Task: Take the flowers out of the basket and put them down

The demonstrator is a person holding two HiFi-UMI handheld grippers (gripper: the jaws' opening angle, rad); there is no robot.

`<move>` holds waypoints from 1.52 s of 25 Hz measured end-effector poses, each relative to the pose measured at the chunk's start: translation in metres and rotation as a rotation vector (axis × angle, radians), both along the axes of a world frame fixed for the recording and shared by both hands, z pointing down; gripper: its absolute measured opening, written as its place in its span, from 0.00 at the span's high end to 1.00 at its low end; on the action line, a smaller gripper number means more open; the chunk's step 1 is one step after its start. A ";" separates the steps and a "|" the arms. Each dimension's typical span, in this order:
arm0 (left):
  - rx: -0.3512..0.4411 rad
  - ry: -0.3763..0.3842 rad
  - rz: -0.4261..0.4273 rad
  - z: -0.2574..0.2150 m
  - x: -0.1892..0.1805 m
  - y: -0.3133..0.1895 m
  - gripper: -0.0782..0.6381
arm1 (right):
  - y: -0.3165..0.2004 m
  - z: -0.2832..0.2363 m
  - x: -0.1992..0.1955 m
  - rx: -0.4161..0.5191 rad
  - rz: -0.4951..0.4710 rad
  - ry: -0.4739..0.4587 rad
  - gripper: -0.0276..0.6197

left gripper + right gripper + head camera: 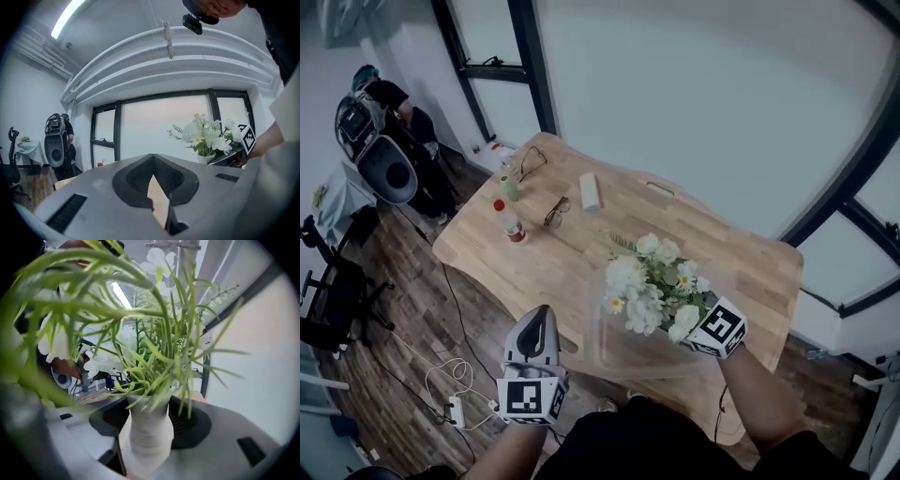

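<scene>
The right tool (694, 323) is clenched on the flowers (654, 281), gripping the ribbed white vase (149, 437) between its jaws. The bunch hangs over the clear basket (605, 349); how far it stands above the basket floor I cannot tell. The basket sits at the near edge of the worktop (741, 248).

The left tool (540, 323) is off the basket's left side, over the worktop's near edge. Its jaws are closed tip to tip with nothing in them.

Beyond the basket, the middle and the right side of the worktop are bare wood out to the far and right edges. The clutter keeps to the far-left corner: a green bottle (508, 185), a red-capped bottle (512, 226), glasses (557, 212), a second pair (532, 161) by the far edge, and a white box (590, 191). All lie well apart from the basket.

On the floor left of the worktop lies a cable (455, 375), and a person (398, 103) stands farther off.
</scene>
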State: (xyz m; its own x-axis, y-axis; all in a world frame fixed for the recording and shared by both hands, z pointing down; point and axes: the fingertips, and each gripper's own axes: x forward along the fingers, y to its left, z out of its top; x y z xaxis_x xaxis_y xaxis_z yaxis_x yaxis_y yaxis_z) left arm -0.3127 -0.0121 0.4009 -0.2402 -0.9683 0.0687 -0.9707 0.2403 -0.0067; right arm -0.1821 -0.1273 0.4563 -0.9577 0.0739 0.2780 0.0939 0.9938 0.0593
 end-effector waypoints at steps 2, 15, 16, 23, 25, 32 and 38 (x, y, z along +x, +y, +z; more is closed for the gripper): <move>0.008 -0.002 0.012 -0.004 0.005 -0.002 0.88 | -0.005 -0.007 0.007 0.008 0.027 -0.012 0.53; 0.065 -0.020 0.149 -0.026 0.044 -0.047 0.88 | -0.038 -0.053 0.066 0.062 0.212 -0.060 0.53; 0.068 -0.022 0.158 -0.027 0.047 -0.050 0.88 | -0.040 -0.056 0.071 0.060 0.223 -0.067 0.53; 0.089 -0.023 0.228 -0.035 0.070 -0.072 0.88 | -0.054 -0.078 0.102 0.084 0.295 -0.098 0.53; 0.089 -0.025 0.249 -0.035 0.078 -0.079 0.88 | -0.057 -0.082 0.112 0.081 0.315 -0.112 0.53; 0.089 -0.027 0.328 -0.035 0.104 -0.099 0.88 | -0.066 -0.093 0.142 0.094 0.384 -0.131 0.53; 0.091 -0.031 0.393 -0.040 0.125 -0.114 0.88 | -0.070 -0.104 0.176 0.095 0.463 -0.163 0.53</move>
